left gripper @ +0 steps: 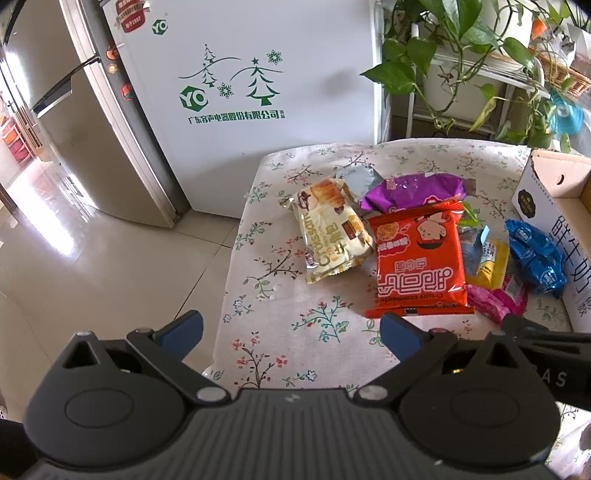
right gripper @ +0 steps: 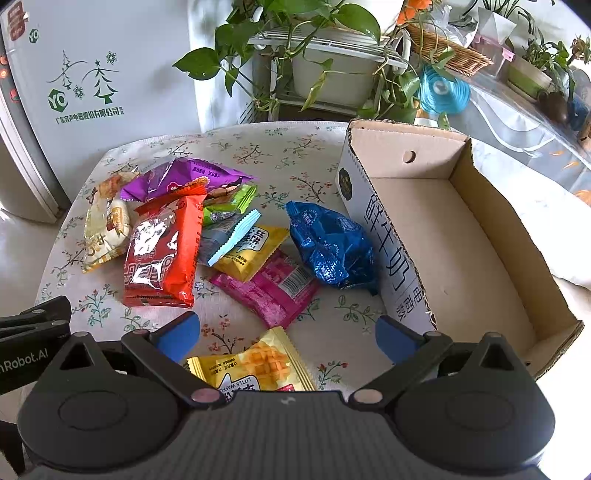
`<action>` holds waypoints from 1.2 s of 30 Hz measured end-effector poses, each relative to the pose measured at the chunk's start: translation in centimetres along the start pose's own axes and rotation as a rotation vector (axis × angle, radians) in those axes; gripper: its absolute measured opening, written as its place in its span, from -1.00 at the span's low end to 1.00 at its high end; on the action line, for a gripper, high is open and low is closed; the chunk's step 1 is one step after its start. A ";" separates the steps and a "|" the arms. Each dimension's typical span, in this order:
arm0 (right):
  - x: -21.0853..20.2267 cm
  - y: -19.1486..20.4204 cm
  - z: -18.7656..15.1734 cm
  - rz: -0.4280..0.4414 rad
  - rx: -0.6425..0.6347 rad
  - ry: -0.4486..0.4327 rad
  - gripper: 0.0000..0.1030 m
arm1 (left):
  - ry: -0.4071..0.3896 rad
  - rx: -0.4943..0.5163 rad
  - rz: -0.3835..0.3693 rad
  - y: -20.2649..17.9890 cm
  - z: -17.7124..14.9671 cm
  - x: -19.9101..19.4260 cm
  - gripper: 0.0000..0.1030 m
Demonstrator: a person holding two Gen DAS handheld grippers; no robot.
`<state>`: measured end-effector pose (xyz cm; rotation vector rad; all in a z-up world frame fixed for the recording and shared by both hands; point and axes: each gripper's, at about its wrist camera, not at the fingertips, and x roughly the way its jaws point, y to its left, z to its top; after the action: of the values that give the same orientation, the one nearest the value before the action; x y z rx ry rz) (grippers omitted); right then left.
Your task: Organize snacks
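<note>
A pile of snack packets lies on a tabletop (right gripper: 303, 147) covered with a flowered cloth, and both grippers hang above its near edge with nothing in them. The left gripper (left gripper: 291, 330) has its jaws spread wide at the bottom of the left wrist view, over bare cloth, with the red packet (left gripper: 419, 262) just beyond its right finger. Left of the red packet lies a cream croissant packet (left gripper: 330, 230), and above it in the frame a purple packet (left gripper: 413, 192). The right gripper (right gripper: 288, 332) also has its jaws spread apart; between its fingers, at the bottom centre of the right wrist view, lies a yellow waffle packet (right gripper: 255, 365). Further up the frame sit a pink packet (right gripper: 273, 288), a second yellow packet (right gripper: 251, 249) and a shiny blue packet (right gripper: 332, 247), the blue one touching the side of an open cardboard box (right gripper: 443, 236) that fills the right of the frame. The box holds no snacks. A white fridge (left gripper: 258, 74) with green tree drawings stands behind the tabletop at upper left, and leafy plants (right gripper: 295, 33) hang at the top.
</note>
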<state>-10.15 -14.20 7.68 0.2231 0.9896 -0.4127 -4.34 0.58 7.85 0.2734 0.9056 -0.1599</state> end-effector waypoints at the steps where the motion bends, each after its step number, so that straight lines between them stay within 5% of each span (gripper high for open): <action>1: 0.0 0.0 0.0 0.001 0.000 0.000 1.00 | 0.000 0.000 0.001 0.0 0.0 0.0 0.96; 31: 0.3 0.3 -0.2 0.003 -0.012 0.002 1.00 | 0.000 -0.010 -0.007 0.1 -0.4 0.1 0.92; 36: 0.2 -0.4 -0.1 0.040 0.011 -0.004 1.00 | 0.006 -0.029 -0.063 0.5 -0.1 0.0 0.92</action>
<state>-10.31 -14.55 7.47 0.2514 0.9782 -0.3823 -4.30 1.10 7.89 0.2186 0.9224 -0.2038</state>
